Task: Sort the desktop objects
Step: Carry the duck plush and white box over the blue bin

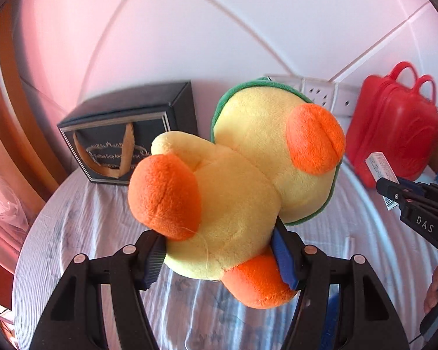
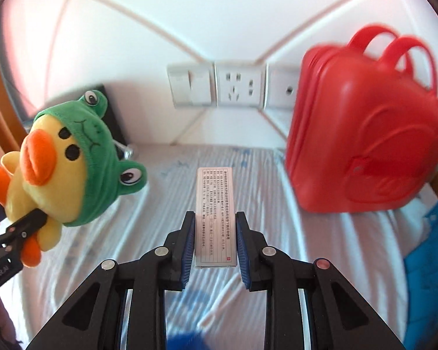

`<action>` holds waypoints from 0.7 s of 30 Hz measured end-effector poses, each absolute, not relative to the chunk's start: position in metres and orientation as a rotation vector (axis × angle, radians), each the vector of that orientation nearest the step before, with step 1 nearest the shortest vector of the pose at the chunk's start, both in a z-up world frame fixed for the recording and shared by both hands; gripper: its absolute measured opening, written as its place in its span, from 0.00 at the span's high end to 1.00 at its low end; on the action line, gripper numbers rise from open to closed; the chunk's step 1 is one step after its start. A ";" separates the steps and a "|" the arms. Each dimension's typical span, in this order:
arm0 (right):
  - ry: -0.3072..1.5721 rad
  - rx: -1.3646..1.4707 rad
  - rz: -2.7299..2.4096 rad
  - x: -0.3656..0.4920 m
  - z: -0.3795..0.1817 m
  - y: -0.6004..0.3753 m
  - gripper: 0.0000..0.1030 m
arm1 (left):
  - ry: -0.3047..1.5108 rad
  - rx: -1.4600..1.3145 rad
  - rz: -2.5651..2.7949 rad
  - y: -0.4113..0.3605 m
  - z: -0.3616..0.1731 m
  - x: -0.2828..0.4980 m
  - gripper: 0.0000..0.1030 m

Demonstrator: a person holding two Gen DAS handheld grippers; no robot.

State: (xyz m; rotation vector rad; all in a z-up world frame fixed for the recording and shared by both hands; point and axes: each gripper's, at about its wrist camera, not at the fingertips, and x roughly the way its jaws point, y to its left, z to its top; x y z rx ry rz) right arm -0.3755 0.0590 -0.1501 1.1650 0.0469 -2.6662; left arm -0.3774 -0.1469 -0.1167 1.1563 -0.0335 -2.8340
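Light and squashy, the plush duck [image 1: 242, 180] at frame centre sits pinched low in the left gripper [image 1: 219, 258], while the right gripper [image 2: 215, 242] clamps a stiff, thin box [image 2: 215, 215] by its long sides.

Black grippers [image 2: 216, 242] w/ blue ribbed pads [image 2: 188, 250] (silver rivets).

Yellow plush duck [image 2: 48, 172] in green hood, red case [image 2: 365, 143], black box [image 1: 125, 134]

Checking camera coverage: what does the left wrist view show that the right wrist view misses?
Only the left wrist view shows the front of the dark gift box and the plush duck's underside. Only the right shows the duck's face and frog hood, the wall outlets fully, and the card's printed text. Both show the plush duck, red case and white cloth.
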 end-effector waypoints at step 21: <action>-0.090 0.824 -3.020 -0.137 0.037 0.182 0.75 | -0.075 0.874 -3.209 -0.012 0.032 -0.206 0.39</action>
